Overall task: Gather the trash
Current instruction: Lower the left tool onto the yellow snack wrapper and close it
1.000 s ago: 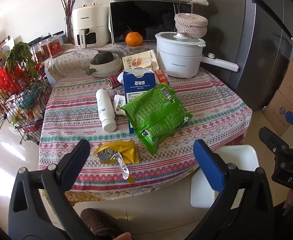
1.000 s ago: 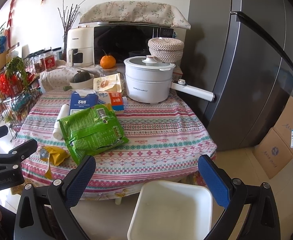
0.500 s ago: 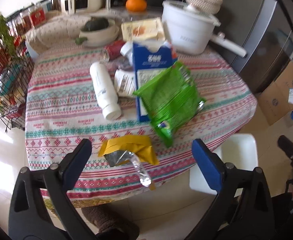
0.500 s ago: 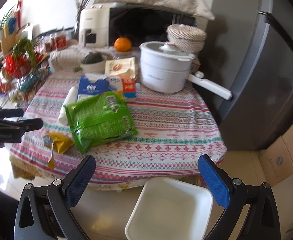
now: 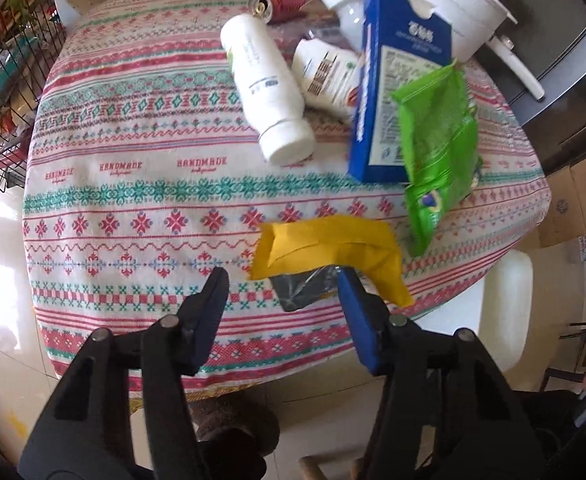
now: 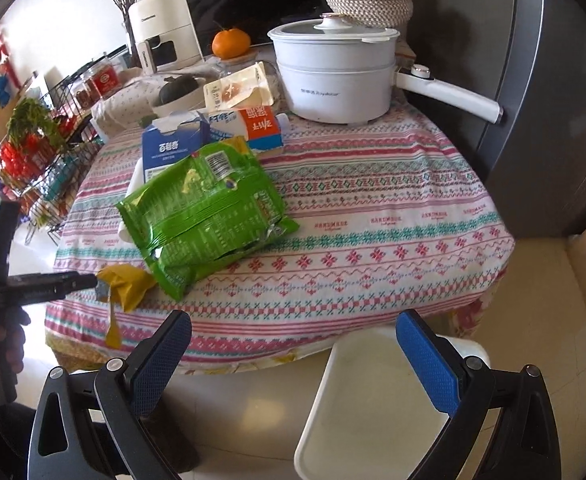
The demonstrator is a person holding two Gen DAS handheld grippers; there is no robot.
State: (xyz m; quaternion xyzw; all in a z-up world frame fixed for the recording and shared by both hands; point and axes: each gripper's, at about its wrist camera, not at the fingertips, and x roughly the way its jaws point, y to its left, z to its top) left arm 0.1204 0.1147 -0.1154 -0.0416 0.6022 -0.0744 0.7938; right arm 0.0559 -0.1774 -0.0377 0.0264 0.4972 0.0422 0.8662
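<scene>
A crumpled yellow wrapper (image 5: 329, 252) with a silver inside lies near the table's front edge; it also shows in the right wrist view (image 6: 127, 286). My left gripper (image 5: 283, 280) is open, its fingers on either side of the wrapper's silver end. A green snack bag (image 6: 201, 212), a blue carton (image 5: 397, 80) and two white bottles (image 5: 269, 88) lie behind. My right gripper (image 6: 293, 344) is open and empty, above a white bin (image 6: 377, 404) on the floor by the table.
A white electric pot (image 6: 333, 72), a red can (image 5: 285, 0), a bowl and an orange (image 6: 231, 42) stand at the table's back. A wire rack (image 6: 37, 160) is at the left, a grey fridge (image 6: 553, 80) and cardboard boxes at the right.
My left gripper has moved down and forward to the yellow wrapper and its jaws have narrowed around it. The right gripper has tilted slightly towards the table.
</scene>
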